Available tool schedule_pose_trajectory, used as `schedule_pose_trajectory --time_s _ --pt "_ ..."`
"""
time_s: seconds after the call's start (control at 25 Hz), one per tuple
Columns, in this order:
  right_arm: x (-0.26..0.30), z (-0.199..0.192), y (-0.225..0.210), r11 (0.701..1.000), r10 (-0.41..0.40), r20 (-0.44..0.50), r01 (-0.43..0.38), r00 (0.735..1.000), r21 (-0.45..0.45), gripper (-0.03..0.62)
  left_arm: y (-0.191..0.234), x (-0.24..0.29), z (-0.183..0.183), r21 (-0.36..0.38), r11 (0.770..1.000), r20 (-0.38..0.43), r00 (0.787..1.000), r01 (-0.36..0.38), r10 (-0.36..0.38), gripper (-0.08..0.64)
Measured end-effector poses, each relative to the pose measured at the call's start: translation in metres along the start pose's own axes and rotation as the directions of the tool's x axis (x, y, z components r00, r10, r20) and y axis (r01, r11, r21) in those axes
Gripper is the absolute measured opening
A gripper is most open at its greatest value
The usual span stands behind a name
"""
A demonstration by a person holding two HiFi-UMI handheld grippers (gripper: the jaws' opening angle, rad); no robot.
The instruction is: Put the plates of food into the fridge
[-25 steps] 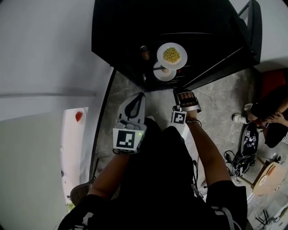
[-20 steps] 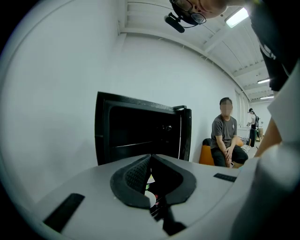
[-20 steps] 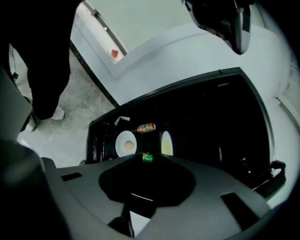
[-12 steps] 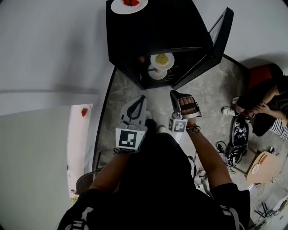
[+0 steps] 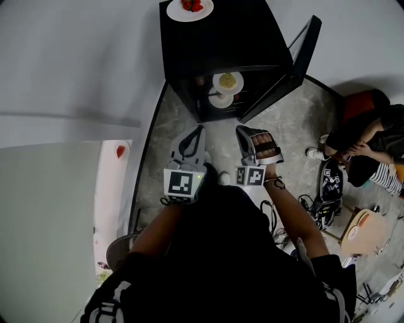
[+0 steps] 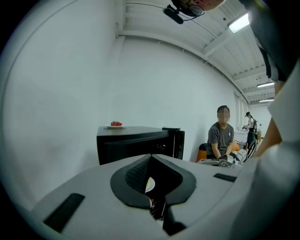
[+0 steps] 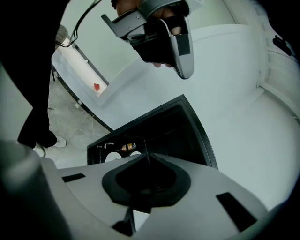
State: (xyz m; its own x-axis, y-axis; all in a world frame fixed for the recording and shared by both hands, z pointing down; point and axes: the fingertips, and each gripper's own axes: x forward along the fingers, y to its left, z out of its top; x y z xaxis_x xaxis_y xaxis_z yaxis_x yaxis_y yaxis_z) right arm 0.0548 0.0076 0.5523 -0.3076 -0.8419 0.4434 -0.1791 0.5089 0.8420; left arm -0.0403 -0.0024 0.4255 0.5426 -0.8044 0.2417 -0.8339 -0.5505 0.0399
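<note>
**Gripper state.** The left gripper [image 5: 199, 130] has its jaws pressed together, with nothing between them. The right gripper [image 5: 240, 129] has just been closing its jaws. Its tips now meet, and nothing is between them either. Both grippers hang side by side over the floor, in front of the open fridge [image 5: 221, 38], well apart from it.

**Location of task items.** Two plates already rest inside the fridge: one with yellow food [image 5: 227, 81] and a second plate [image 5: 220, 99] just below it. A plate of strawberries [image 5: 189, 7] sits flat on top of the fridge, near the far left corner.

**Governing relation.** The strawberry plate lies ahead of both grippers and beyond the fridge opening.
- It is almost in line with the left gripper.
- It is off to the left of the right gripper.
- In the left gripper view it stands above and left of the jaw tips.
- The right gripper view does not show it.

The left gripper is judged the nearer. The plate is round, so it has no preferred axis and should be taken at the rim facing the person. The open door [image 5: 304, 49] stands on the right side, clear of that path.
</note>
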Motion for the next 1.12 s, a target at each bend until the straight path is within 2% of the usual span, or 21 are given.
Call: schedule_pose_trajectory --time_s 0.36,0.56,0.68,1.12 --pt "-0.011 0.016 -0.013 0.999 0.011 0.005 -0.011 1.000 0.031 0.032 0.001 0.005 -0.004 0.024 0.999 -0.046 0.998 0.032 -0.031 0.020" --pt "-0.011 0.021 -0.029 0.998 -0.018 -0.005 0.018 1.000 0.055 0.033 -0.006 0.007 -0.001 0.066 0.991 0.001 0.993 0.117 -0.117 0.020" --pt "-0.011 0.024 -0.041 0.997 -0.039 -0.009 0.039 0.999 0.071 0.032 0.000 0.009 0.004 0.074 0.991 0.019 0.993 0.114 -0.115 0.020" --pt "-0.002 0.046 -0.092 0.982 -0.099 -0.013 0.100 0.995 0.162 0.031 0.041 0.016 -0.002 0.063 0.992 -0.019 0.994 0.107 -0.106 0.020"
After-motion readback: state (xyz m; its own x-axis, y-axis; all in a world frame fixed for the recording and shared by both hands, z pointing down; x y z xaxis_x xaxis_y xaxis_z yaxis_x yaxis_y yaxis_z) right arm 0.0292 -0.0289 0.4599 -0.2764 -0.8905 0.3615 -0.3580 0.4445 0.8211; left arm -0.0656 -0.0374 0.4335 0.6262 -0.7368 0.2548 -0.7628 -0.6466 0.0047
